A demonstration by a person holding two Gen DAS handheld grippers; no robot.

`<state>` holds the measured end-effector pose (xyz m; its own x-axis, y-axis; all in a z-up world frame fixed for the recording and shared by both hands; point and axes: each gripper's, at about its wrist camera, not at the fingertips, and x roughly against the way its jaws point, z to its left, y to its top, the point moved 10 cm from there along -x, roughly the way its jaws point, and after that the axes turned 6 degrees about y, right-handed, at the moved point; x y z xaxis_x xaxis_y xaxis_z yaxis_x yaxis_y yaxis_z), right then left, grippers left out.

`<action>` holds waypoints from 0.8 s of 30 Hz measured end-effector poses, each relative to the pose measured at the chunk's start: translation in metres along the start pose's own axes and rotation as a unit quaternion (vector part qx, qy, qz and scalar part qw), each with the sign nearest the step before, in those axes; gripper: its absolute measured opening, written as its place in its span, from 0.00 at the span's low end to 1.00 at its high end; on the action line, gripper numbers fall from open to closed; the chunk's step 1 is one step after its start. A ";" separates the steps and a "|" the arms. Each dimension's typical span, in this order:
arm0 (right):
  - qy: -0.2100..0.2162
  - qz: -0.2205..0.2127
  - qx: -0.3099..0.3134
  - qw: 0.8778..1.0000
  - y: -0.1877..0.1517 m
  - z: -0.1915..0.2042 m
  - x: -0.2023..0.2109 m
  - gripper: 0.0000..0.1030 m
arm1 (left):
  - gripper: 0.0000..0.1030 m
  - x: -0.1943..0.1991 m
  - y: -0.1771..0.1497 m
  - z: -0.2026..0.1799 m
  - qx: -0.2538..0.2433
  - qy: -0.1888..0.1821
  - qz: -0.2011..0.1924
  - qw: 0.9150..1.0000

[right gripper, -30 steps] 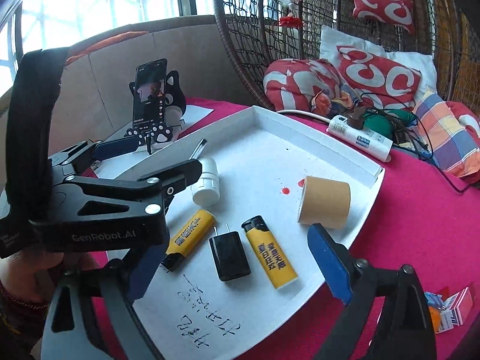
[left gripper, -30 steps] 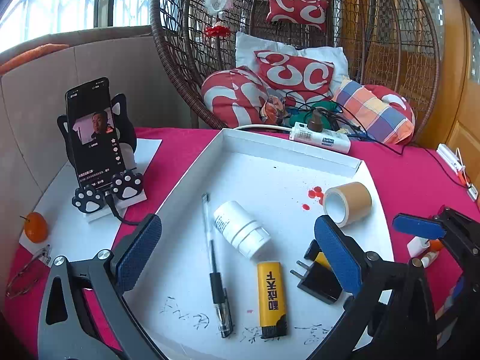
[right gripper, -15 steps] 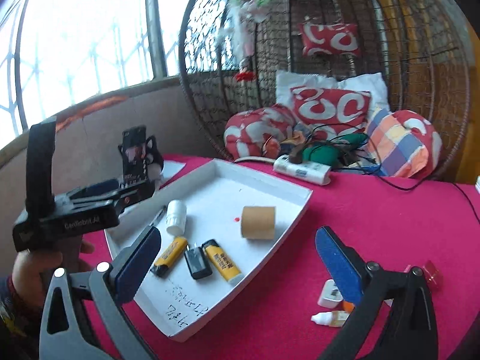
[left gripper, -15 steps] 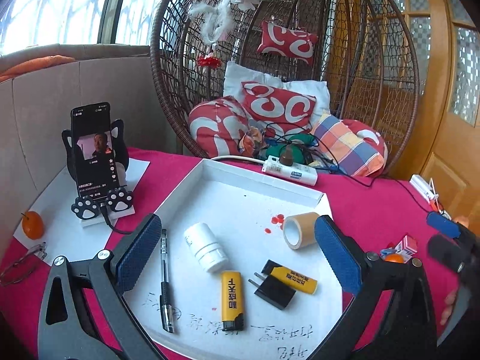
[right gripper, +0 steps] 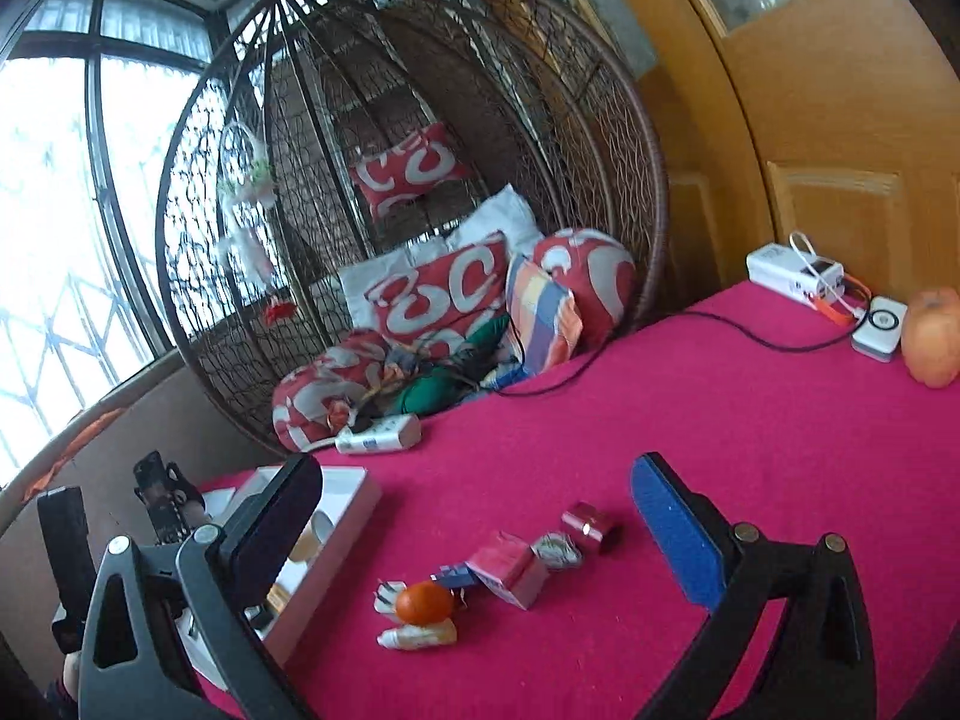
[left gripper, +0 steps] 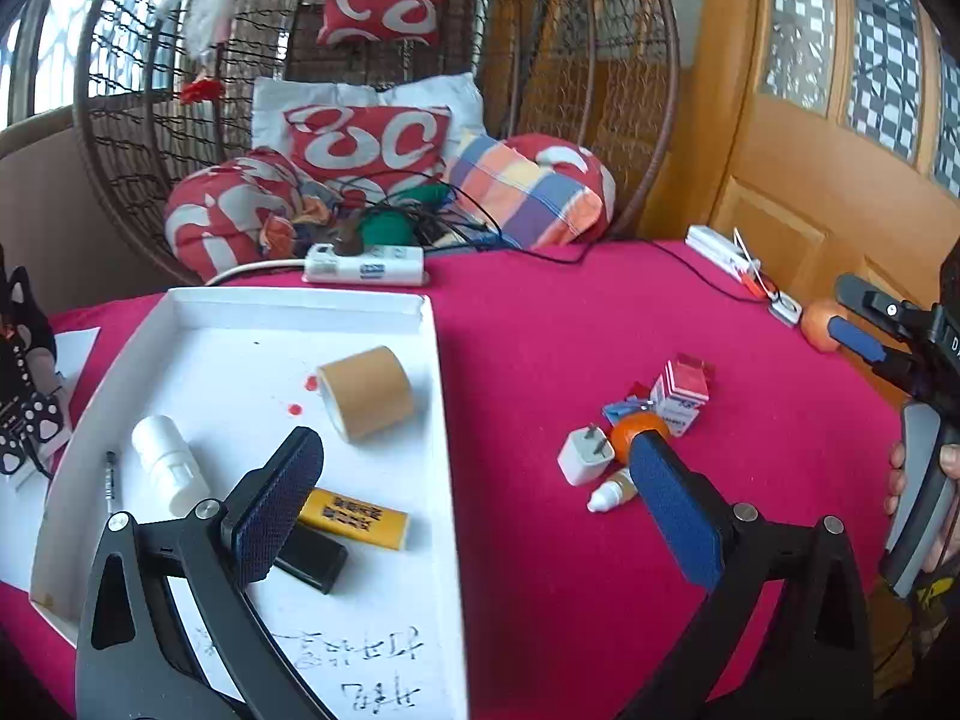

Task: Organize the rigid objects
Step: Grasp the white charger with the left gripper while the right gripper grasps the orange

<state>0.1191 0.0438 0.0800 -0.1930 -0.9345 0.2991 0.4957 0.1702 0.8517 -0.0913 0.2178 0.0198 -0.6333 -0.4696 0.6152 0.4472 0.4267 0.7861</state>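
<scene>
A white tray [left gripper: 441,420] on the red table holds a tape roll [left gripper: 366,393], a white bottle [left gripper: 165,471], a yellow lighter [left gripper: 354,519], a black plug [left gripper: 312,558] and a pen [left gripper: 109,474]. Right of the tray lie a white charger [left gripper: 583,456], a small dropper bottle [left gripper: 609,493], a small orange [left gripper: 636,429] and a red-white box [left gripper: 684,390]. My left gripper [left gripper: 474,510] is open and empty above the tray's right edge. My right gripper [right gripper: 474,534] is open and empty, above the same pile: orange [right gripper: 423,603], dropper bottle [right gripper: 417,636], box [right gripper: 510,573].
A power strip [left gripper: 366,267] lies behind the tray, cables trailing to a wicker chair full of cushions [left gripper: 366,144]. A larger orange fruit [right gripper: 933,345], a white device [right gripper: 879,324] and a white box [right gripper: 792,270] sit at the table's far right. A phone stand [right gripper: 165,501] is left.
Both grippers have swung right and pulled back from the tray. The loose pile on the red cloth has come into both views. Both stayed open.
</scene>
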 end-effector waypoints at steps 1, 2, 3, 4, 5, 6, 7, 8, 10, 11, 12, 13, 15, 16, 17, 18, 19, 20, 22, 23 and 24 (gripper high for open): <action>0.001 0.024 -0.006 1.000 -0.011 -0.004 -0.006 1.00 | 1.00 -0.005 -0.003 -0.006 -0.009 -0.001 0.009 1.000; 0.007 0.048 -0.014 0.999 -0.023 -0.006 -0.013 1.00 | 1.00 -0.009 -0.007 -0.011 -0.019 0.000 0.016 1.000; 0.021 0.063 -0.020 0.998 -0.035 -0.006 -0.013 1.00 | 1.00 -0.012 -0.011 -0.014 -0.028 0.002 0.023 0.999; 0.031 0.078 -0.019 0.996 -0.046 -0.003 -0.018 1.00 | 1.00 -0.014 -0.014 -0.017 -0.039 0.005 0.028 0.999; 0.037 0.098 -0.010 0.994 -0.057 0.003 -0.026 1.00 | 1.00 -0.015 -0.017 -0.018 -0.048 0.009 0.030 0.998; 0.043 0.115 0.005 0.992 -0.068 0.010 -0.030 1.00 | 1.00 -0.015 -0.019 -0.019 -0.056 0.014 0.031 0.998; 0.047 0.132 0.022 0.990 -0.078 0.017 -0.038 0.99 | 1.00 -0.014 -0.020 -0.019 -0.062 0.016 0.032 0.997; 0.051 0.147 0.036 0.987 -0.086 0.025 -0.046 0.93 | 1.00 -0.014 -0.021 -0.020 -0.067 0.015 0.033 0.997; 0.063 0.172 0.056 0.981 -0.098 0.039 -0.061 0.85 | 1.00 -0.012 -0.023 -0.022 -0.076 0.014 0.034 0.996; 0.060 0.179 0.064 0.980 -0.102 0.043 -0.068 0.80 | 1.00 -0.012 -0.023 -0.022 -0.079 0.015 0.034 0.996; 0.055 0.183 0.070 0.979 -0.103 0.045 -0.074 0.79 | 1.00 -0.012 -0.023 -0.021 -0.082 0.015 0.035 0.996; 0.047 0.186 0.072 0.979 -0.104 0.044 -0.080 0.79 | 1.00 -0.012 -0.022 -0.021 -0.083 0.015 0.037 0.996; 0.032 0.198 0.071 0.977 -0.108 0.040 -0.090 0.77 | 1.00 -0.015 -0.022 -0.022 -0.087 0.014 0.041 0.995; 0.030 0.205 0.069 0.976 -0.110 0.038 -0.095 0.74 | 1.00 -0.017 -0.023 -0.024 -0.092 0.013 0.045 0.995; 0.030 0.214 0.069 0.974 -0.113 0.037 -0.099 0.64 | 1.00 -0.020 -0.023 -0.027 -0.097 0.012 0.048 0.994; 0.034 0.222 0.066 0.972 -0.117 0.034 -0.103 0.49 | 1.00 -0.023 -0.023 -0.031 -0.103 0.010 0.051 0.993; 0.034 0.229 0.066 0.971 -0.120 0.032 -0.105 0.43 | 1.00 -0.028 -0.023 -0.036 -0.110 0.006 0.056 0.992; 0.040 0.229 0.061 0.971 -0.121 0.031 -0.105 0.40 | 1.00 -0.032 -0.024 -0.041 -0.116 0.003 0.063 0.991; 0.043 0.223 0.046 0.973 -0.119 0.025 -0.098 0.40 | 1.00 -0.043 -0.026 -0.053 -0.120 -0.008 0.075 0.990; 0.043 0.218 0.041 0.974 -0.116 0.021 -0.092 0.40 | 1.00 -0.048 -0.027 -0.058 -0.118 -0.012 0.085 0.989; 0.043 0.211 0.032 0.976 -0.113 0.016 -0.085 0.40 | 1.00 -0.053 -0.028 -0.062 -0.115 -0.015 0.092 0.989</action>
<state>0.0655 0.1090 -0.0348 0.0899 -0.7992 0.5943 0.4616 0.5622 0.6862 -0.0309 0.1827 -0.0317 -0.5452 -0.3748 0.7498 0.6859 0.3148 0.6561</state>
